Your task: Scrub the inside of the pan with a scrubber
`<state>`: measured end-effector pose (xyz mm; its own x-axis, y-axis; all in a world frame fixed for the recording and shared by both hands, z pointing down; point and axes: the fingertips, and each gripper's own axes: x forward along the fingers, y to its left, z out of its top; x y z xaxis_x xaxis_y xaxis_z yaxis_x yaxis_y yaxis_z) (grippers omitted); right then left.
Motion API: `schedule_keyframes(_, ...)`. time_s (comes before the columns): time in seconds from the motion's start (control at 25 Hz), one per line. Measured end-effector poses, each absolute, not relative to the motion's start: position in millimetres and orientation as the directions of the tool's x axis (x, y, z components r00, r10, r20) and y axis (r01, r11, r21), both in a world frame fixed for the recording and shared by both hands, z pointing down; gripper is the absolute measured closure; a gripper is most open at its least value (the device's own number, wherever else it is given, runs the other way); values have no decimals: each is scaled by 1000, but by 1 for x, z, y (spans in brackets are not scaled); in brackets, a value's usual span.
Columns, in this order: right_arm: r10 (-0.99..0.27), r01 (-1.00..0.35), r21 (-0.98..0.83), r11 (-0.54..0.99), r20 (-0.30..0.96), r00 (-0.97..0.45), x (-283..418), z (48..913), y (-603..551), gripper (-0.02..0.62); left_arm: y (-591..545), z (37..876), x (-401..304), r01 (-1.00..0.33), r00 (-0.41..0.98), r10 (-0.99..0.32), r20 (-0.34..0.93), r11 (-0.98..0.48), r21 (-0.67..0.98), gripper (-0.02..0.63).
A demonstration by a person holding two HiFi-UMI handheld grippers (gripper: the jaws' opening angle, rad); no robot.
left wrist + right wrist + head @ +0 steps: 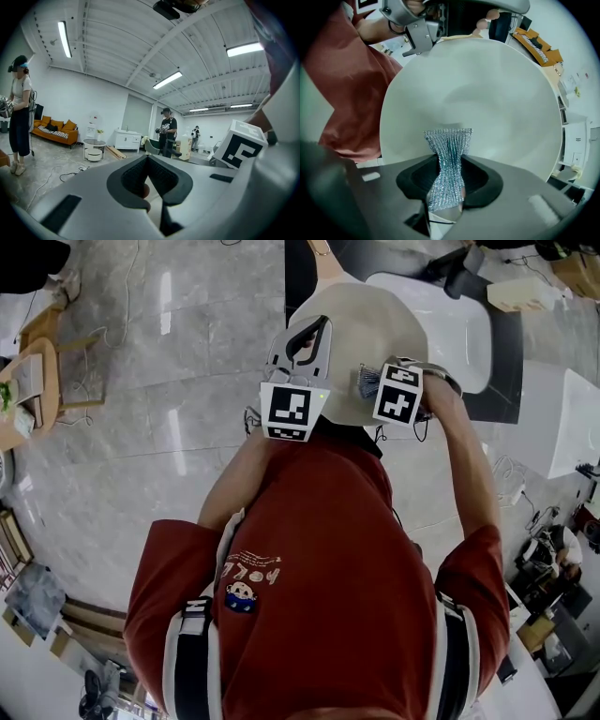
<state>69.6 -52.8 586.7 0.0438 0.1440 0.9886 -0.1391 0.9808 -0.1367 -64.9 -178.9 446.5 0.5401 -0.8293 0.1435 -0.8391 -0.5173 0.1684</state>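
No text can be read for certain: the white print on the red shirt [328,549] lies upside down and blurred, and the cubes [293,412] bear only square markers.

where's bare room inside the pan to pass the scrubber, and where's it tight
Almost all the inside of the round cream pan is bare, from the silver mesh scrubber in the right gripper out to the far rim. It is crowded only at the far-left rim, where the left gripper clamps it.
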Motion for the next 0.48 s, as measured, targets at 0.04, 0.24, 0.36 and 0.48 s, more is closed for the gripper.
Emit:
schedule_keyframes(0.04, 142, -141, -133, 981, 988, 58, 71, 587, -54, 439, -179, 446, -65, -839, 541, -829, 143, -518, 169, 601)
schedule_keyframes(0.24, 115, -128, -99, 987, 986, 119, 78, 590, -63, 439, -180, 444, -66, -838, 542, -828, 140, -522, 159, 601)
schedule_keyframes(0.36, 75, -115, -58, 992, 985, 155, 83, 592, -72, 439, -180, 441, -63, -836, 546, -828, 132, -527, 154, 601)
schedule_keyframes(0.48, 21, -115, 0, 993, 983, 184, 88, 593, -83, 437, -182, 439, -62, -833, 551, -825, 130, -533, 146, 601)
